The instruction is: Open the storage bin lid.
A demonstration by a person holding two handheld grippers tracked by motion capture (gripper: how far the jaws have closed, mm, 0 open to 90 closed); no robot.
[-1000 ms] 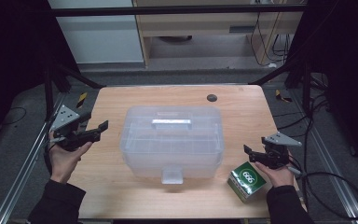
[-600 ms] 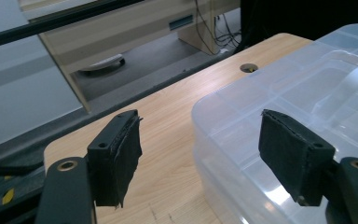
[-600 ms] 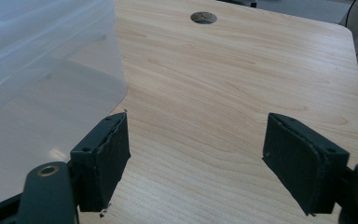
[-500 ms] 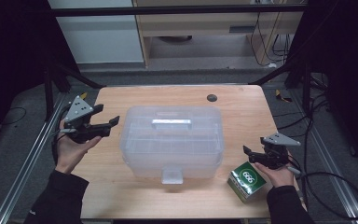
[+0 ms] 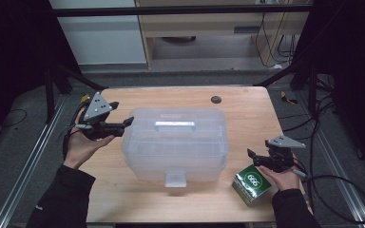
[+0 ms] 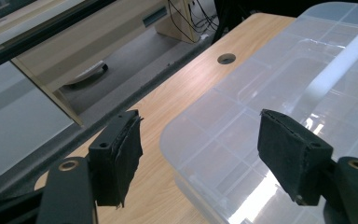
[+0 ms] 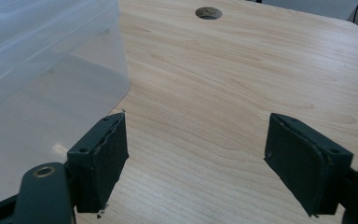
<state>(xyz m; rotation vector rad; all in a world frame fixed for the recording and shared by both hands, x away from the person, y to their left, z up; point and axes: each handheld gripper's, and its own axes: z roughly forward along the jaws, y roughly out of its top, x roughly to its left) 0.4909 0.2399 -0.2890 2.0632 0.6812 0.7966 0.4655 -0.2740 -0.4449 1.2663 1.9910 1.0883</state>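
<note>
1. Left gripper (image 5: pixel 125 124): held in the person's left hand (image 5: pixel 83 142) at the left side of the wooden table (image 5: pixel 247 109). Its tips reach the upper left corner of the clear plastic box (image 5: pixel 176 147). In the left gripper view the jaws stand wide apart with nothing between the pads; one pad hangs over the bare table, the other over the box lid near its corner. Contact with the lid cannot be told.

2. Clear plastic box: sits mid-table, slightly left of centre, lid on. The body is translucent and colourless with rounded corners. The lid carries a flat, whitish handle bar (image 5: pixel 173 125) along its top. A faint grid of dividers shows through the lid, seen clearly in the left gripper view (image 6: pixel 270 93). A single latch tab (image 5: pixel 175 179) hangs at the middle of the front wall, facing the person.

3. Round cable hole (image 5: pixel 216 99): dark, set in the table's far edge, behind the box and apart from it.

4. Green carton (image 5: pixel 252 183): small, with white print on top, standing near the front right corner of the table, just right of the box and apart from it.

5. Right gripper (image 5: pixel 253 156): in the person's right hand (image 5: pixel 280 175), just above the green carton, pointing toward the box's right wall. The right gripper view shows its jaws wide, holding nothing, bare table between the pads and the box wall (image 7: pixel 51 60) at the left.
</note>
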